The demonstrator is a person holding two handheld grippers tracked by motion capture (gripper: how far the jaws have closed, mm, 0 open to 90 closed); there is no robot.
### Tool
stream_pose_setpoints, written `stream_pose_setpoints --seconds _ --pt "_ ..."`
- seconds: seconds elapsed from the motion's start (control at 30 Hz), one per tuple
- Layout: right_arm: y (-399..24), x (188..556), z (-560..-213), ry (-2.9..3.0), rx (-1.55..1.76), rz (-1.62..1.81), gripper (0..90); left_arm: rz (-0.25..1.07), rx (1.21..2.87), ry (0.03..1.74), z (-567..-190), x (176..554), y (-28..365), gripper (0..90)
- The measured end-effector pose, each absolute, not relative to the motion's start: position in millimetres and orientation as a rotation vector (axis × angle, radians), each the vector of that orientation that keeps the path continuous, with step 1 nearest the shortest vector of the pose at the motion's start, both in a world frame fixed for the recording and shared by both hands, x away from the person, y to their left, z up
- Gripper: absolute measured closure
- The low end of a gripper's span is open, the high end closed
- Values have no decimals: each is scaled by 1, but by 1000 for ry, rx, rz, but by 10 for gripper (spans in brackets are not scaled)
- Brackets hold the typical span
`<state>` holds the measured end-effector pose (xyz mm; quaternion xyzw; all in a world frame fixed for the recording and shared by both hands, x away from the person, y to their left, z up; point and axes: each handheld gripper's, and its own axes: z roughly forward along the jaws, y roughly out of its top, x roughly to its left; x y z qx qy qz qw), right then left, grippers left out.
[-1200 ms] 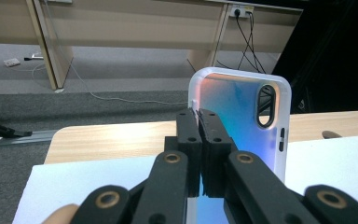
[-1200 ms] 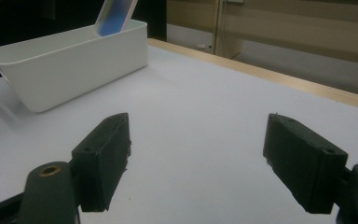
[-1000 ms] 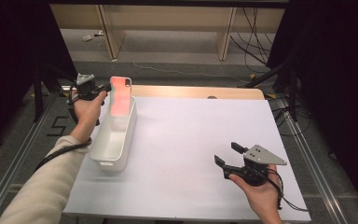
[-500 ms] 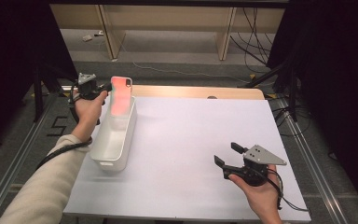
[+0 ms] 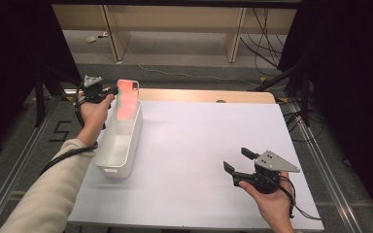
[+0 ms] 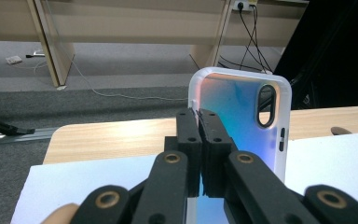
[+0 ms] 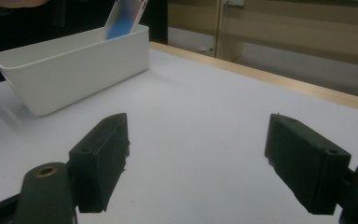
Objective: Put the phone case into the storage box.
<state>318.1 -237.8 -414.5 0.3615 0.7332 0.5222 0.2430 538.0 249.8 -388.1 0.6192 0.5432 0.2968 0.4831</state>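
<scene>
White plastic bin (image 5: 121, 145), long and rectangular with rounded corners and smooth glossy walls, sits at the left side of the table (image 5: 199, 145). A phone case (image 5: 126, 99) stands tilted in its far end, its top above the rim; whatever else lies in the bin is hard to make out. The case is translucent, with a frosted white rim, an iridescent pink-to-blue back, an oval camera cutout and rounded corners. The left gripper (image 6: 199, 122) is clamped on the case's left edge, its black jaws pressed together on it. The right gripper (image 7: 200, 158) is over the near right of the table, jaws spread wide, nothing between them. The table has a matte white top with a wood strip at the far edge.
</scene>
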Motion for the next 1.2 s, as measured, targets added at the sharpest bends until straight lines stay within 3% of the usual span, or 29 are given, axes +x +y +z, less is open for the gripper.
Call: stream_pose_setpoints --seconds 1.2 --pt "-238 318 -415 2004 988 1432 160 715 1525 1364 -400 544 251 874"
